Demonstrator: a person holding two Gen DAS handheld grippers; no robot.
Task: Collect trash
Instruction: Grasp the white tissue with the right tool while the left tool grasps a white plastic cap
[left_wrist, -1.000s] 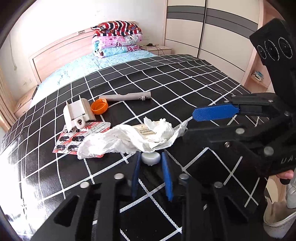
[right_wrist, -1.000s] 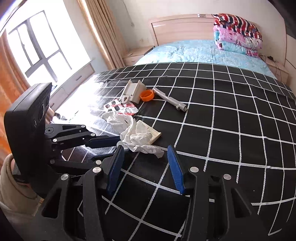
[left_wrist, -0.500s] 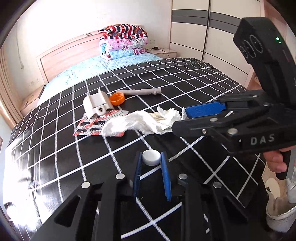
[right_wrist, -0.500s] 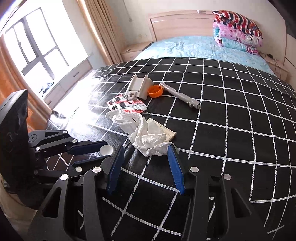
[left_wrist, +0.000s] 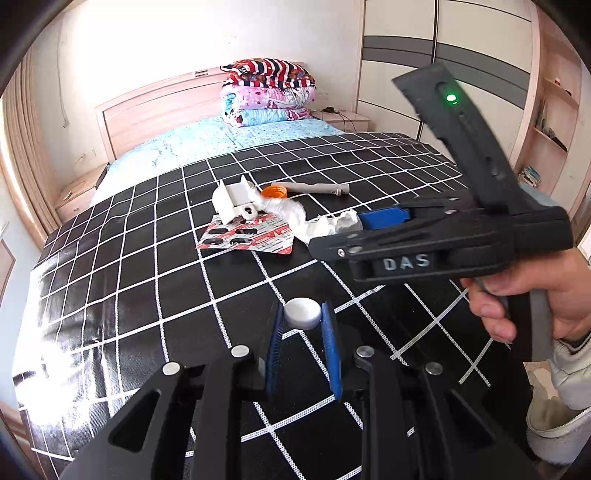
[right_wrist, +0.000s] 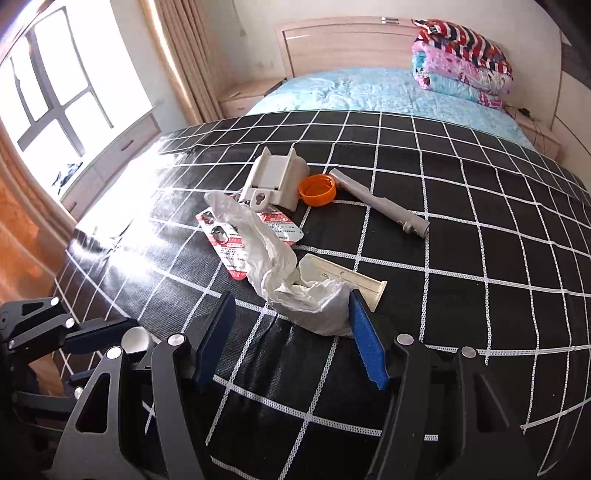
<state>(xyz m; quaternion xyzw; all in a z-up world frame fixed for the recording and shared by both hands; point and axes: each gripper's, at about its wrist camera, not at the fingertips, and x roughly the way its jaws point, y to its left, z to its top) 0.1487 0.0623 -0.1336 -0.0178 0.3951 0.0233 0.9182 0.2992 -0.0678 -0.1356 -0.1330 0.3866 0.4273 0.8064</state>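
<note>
My left gripper (left_wrist: 303, 319) is shut on a small white bottle cap (left_wrist: 302, 313) and holds it above the black checked bed cover (left_wrist: 147, 266). My right gripper (right_wrist: 291, 317) is open just before a crumpled white tissue (right_wrist: 291, 284), whose near end lies between its fingertips. The tissue drapes over a red blister pack (right_wrist: 240, 240) and a cream plastic piece (right_wrist: 343, 277). Behind lie a white plastic holder (right_wrist: 275, 177), an orange cap (right_wrist: 317, 189) and a grey tube (right_wrist: 380, 206). The left gripper with the cap shows in the right wrist view (right_wrist: 133, 338).
The blue bed sheet (right_wrist: 369, 92) and stacked folded quilts (right_wrist: 461, 55) lie at the headboard. A window and curtain (right_wrist: 177, 55) stand to the left, a wardrobe (left_wrist: 461, 55) to the right. The bed cover's near edge lies under both grippers.
My left gripper has lifted and drawn back from the pile with the white cap in it. My right gripper has moved forward so the tissue's end lies between its open fingers.
</note>
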